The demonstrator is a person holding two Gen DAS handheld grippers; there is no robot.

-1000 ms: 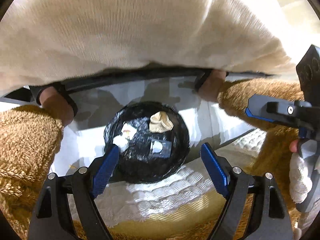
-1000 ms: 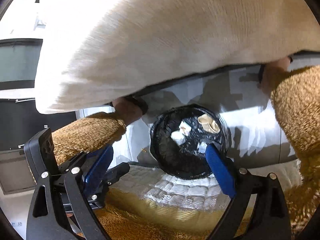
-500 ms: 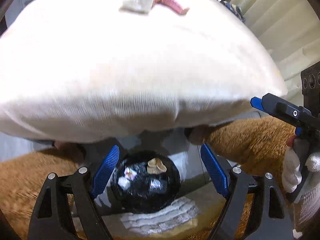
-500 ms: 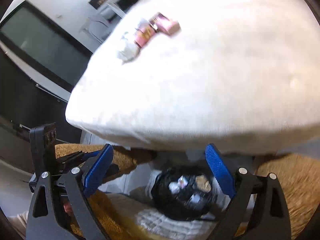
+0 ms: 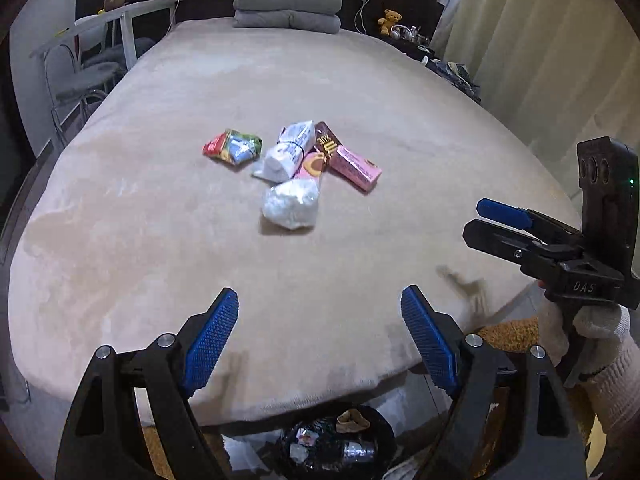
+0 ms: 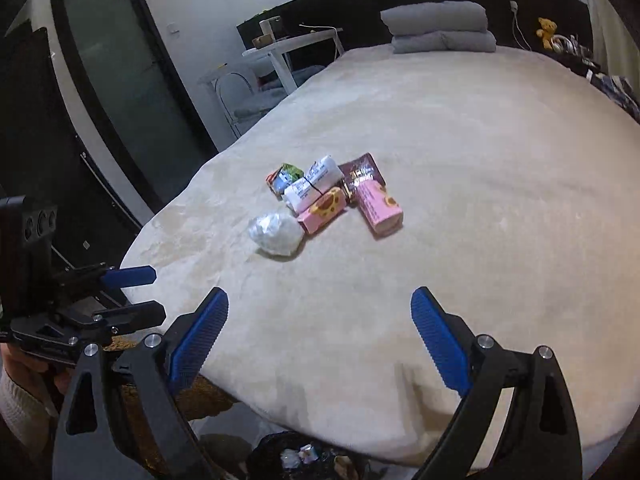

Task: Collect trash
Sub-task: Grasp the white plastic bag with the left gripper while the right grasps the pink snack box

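Here the bed (image 5: 360,92), under a beige plush cover, fills both wrist views, with a stack of folded grey blankets (image 5: 287,8) at its far end. Below the bed's near edge sits a bin lined with a black bag (image 5: 332,444); inside it lie a tan crumpled piece, small white scraps and something shiny, though the lower corner of the view leaves them hard to tell apart.

The trash lies in one cluster near the middle of the bed: a pink box (image 5: 354,168) on the right, a second pink box with a brown ring print (image 6: 323,209) touching it, a dark brown wrapper (image 6: 362,170) behind them, a white printed packet (image 5: 290,152) lying across the pile, a red and green crumpled wrapper (image 5: 234,146) on the left, and a clear crumpled plastic ball (image 5: 290,204) nearest the edge.

The left hand-held gripper (image 5: 319,338) hovers over the near edge of the bed with its blue pads spread wide and nothing between them; the cluster lies ahead, well apart. The right hand-held gripper (image 6: 320,340) is likewise spread and empty, with the cluster ahead and slightly left
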